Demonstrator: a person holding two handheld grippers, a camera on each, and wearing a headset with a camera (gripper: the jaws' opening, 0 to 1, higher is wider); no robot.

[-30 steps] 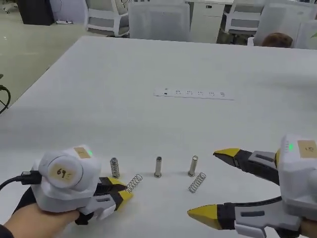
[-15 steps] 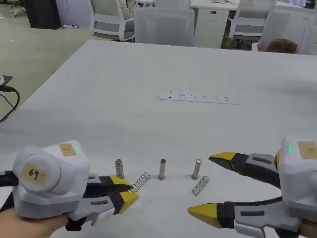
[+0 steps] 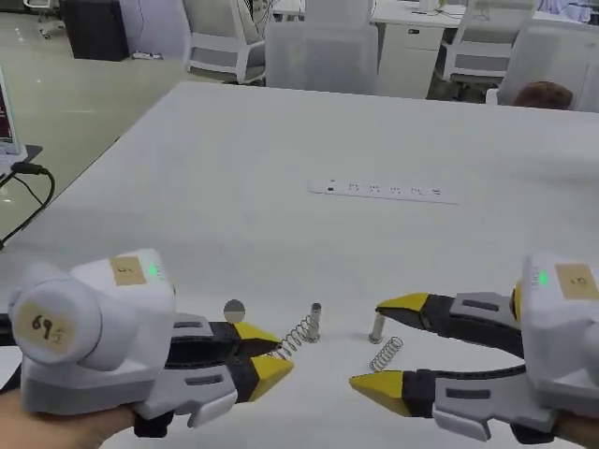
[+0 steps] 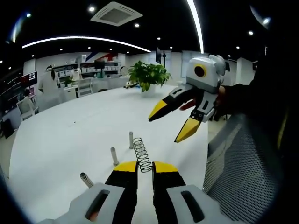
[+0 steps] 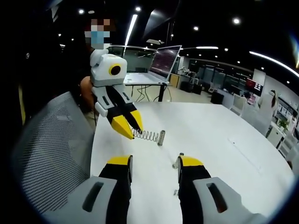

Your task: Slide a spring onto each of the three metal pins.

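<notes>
Three metal pins stand in a row on the white table [image 3: 281, 168]. The left pin [image 3: 234, 311] wears a spring. My left gripper [image 3: 273, 354] is shut on one end of a second spring [image 3: 299, 329], which it holds off the table; its free end reaches the top of the middle pin [image 3: 315, 318]. In the left gripper view that spring [image 4: 141, 155] rises from between my shut jaws. The right pin [image 3: 376, 327] is bare, and a loose spring [image 3: 386, 353] lies beside it. My right gripper [image 3: 372, 344] is open around that pin and spring.
A white power strip [image 3: 382, 192] lies flat mid-table, beyond the pins. Office chairs [image 3: 323, 56] stand at the far edge. An open laptop [image 5: 163, 63] sits at the table's end in the right gripper view.
My left gripper has lifted the spring off the table and carried it right, up to the middle pin. The right gripper has edged left around the right pin. The head camera has shifted.
</notes>
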